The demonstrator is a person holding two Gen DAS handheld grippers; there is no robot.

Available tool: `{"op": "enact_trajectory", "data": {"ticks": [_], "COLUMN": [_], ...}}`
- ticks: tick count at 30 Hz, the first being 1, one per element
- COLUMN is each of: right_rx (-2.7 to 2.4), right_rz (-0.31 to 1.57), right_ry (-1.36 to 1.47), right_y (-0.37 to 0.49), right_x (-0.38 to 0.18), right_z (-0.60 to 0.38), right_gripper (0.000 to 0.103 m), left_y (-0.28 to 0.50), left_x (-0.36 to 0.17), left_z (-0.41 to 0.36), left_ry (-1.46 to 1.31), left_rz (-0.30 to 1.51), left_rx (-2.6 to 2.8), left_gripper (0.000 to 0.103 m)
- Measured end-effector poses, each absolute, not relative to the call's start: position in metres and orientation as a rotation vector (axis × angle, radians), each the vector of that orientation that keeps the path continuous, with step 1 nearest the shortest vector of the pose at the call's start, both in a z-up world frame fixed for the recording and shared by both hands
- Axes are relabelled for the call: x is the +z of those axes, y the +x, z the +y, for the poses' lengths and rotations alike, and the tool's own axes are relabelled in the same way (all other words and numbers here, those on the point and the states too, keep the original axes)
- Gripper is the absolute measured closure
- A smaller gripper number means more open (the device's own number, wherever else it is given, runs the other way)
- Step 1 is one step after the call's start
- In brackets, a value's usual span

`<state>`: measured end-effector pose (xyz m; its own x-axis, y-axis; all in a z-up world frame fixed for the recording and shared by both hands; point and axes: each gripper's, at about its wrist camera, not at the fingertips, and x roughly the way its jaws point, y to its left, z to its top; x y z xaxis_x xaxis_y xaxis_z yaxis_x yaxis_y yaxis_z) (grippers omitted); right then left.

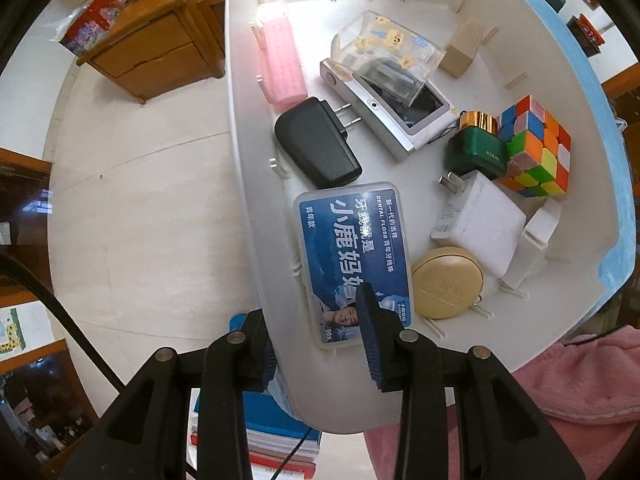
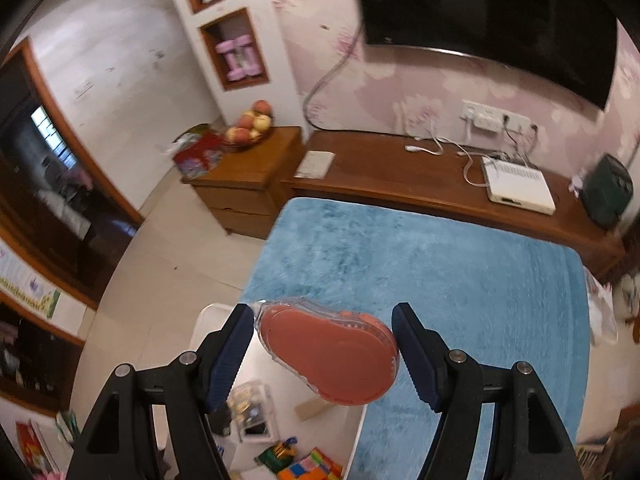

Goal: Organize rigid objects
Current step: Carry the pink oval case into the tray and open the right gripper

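Note:
A white organizer tray [image 1: 248, 128] holds several rigid objects: a pink case [image 1: 282, 64], a black charger [image 1: 316, 146], a blue dental floss box [image 1: 352, 256], a white charger [image 1: 478, 220], a tan round case [image 1: 448, 282], a colour cube [image 1: 536, 146], a green bottle [image 1: 476, 150] and a silver device [image 1: 384, 108]. My left gripper [image 1: 320, 344] straddles the tray's near wall, one finger outside, one inside over the floss box. My right gripper [image 2: 324, 354] is shut on a red correction tape dispenser [image 2: 332, 356], held above the tray [image 2: 256, 364].
The tray sits on a blue fuzzy cloth [image 2: 440, 272]. A pink cloth [image 1: 580, 376] lies at the right. A wooden dresser [image 2: 248, 184] with fruit and a long wooden desk [image 2: 440, 176] with a white box stand beyond. Tiled floor lies to the left.

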<state>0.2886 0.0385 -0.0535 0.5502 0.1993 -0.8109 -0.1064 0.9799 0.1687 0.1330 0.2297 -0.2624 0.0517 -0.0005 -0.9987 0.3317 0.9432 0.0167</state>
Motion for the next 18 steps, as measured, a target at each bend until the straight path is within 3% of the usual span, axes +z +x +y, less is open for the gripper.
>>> {"op": "enact_trajectory", "data": {"ticks": [18], "right_rx": [0.260], "right_rz": [0.959], "right_ry": [0.005], "right_y": [0.210], "right_x": [-0.028], "right_z": [0.082], "right_gripper": [0.031], "left_y": [0.088], "left_x": [-0.246], "left_z": [0.236], "left_ry": [0.261], "left_rz": [1.388], "left_rx": [-0.258], "left_gripper": [0.066]}}
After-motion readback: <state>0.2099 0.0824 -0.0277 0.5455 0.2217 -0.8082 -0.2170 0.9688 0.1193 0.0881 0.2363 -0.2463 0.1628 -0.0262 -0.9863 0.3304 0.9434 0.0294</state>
